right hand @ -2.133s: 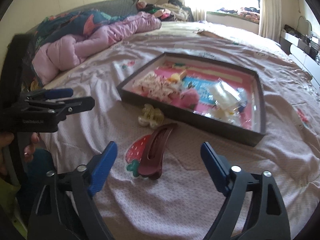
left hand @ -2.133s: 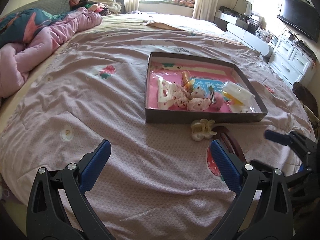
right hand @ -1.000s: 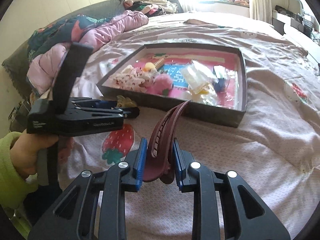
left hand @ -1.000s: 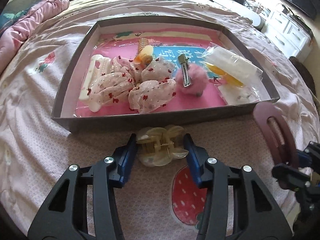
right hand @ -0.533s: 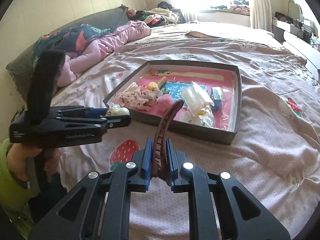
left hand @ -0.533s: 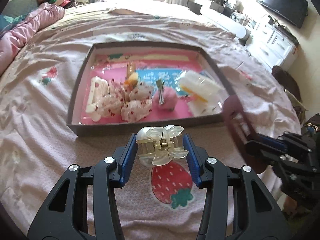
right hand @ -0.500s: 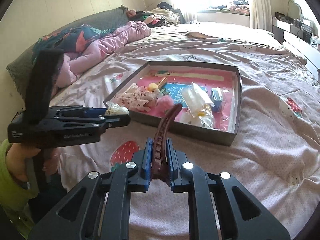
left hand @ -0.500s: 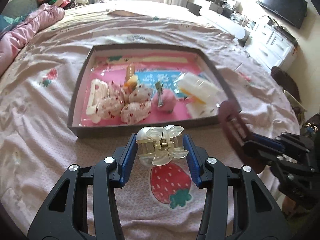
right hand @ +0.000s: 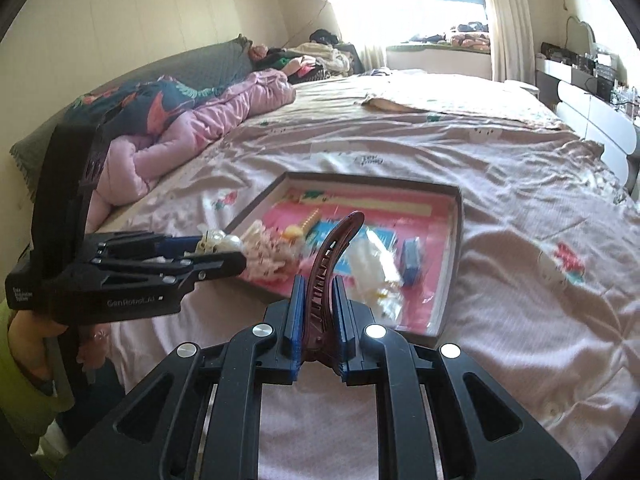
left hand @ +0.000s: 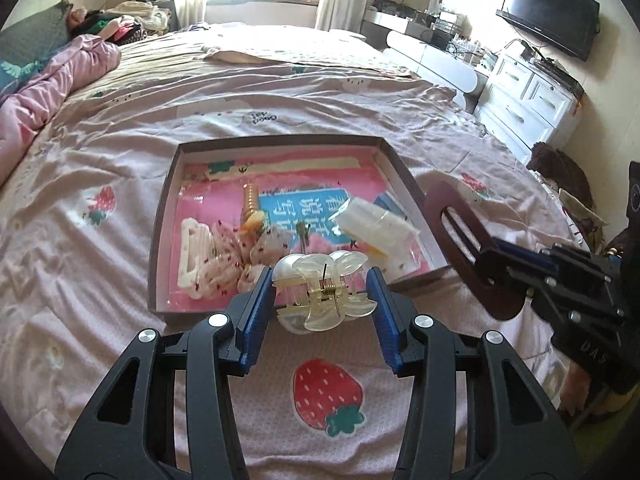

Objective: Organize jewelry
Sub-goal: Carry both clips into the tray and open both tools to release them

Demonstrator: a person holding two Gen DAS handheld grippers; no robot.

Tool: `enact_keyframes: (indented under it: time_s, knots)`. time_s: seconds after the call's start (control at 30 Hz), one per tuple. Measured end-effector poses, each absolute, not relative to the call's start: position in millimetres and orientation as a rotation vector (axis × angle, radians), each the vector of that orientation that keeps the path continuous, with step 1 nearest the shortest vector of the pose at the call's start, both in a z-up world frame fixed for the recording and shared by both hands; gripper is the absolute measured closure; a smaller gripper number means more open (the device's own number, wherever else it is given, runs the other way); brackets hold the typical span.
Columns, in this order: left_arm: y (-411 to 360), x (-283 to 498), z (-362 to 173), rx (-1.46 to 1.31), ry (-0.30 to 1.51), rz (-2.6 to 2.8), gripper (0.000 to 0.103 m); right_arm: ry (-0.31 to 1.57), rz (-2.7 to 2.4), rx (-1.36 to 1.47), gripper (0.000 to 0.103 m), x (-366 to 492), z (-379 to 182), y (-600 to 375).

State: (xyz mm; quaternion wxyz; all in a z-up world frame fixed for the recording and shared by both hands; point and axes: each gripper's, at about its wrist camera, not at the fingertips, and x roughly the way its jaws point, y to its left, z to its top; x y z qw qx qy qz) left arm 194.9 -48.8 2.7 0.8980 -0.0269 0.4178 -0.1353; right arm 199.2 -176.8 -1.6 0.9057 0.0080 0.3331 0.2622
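While hovering near tray (left hand: 162, 216) front edge, left jaws clamp pearl claw clip (left hand: 322, 290); right jaws clamp maroon clip (right hand: 326, 276).

Tray's (left hand: 404, 176) left side is crammed with floral bows (left hand: 224, 260), plastic packet (left hand: 376, 228) hogging the right, bare bedspread (left hand: 100, 280) all around.

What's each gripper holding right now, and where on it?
The left gripper clamps the pearly claw clip across its sides at the spring hinge. The right gripper pinches the maroon hair clip by its lower end, flat sides between the pads.
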Motion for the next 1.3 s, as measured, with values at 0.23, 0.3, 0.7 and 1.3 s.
enact_keyframes:
  time_s: [0.23,0.3,0.7,1.3]
  knots:
    - [-52.7,210.3,7.7,-0.054,0.855,-0.296,0.065,0.661,0.508,0.012,0.090,214.9,10.8,-183.5]
    - [-53.7,215.8,8.8,-0.053,0.851,-0.297,0.065,0.658,0.496,0.014,0.090,221.5,11.6,-186.3]
    - [-57.9,259.0,-14.2,-0.054,0.898,-0.282,0.065,0.656,0.455,0.008,0.090,253.0,10.8,-190.8]
    - [-42.6,274.3,-57.1,-0.058,0.969,-0.241,0.065,0.758,0.475,-0.002,0.090,299.1,-38.2,-164.8]
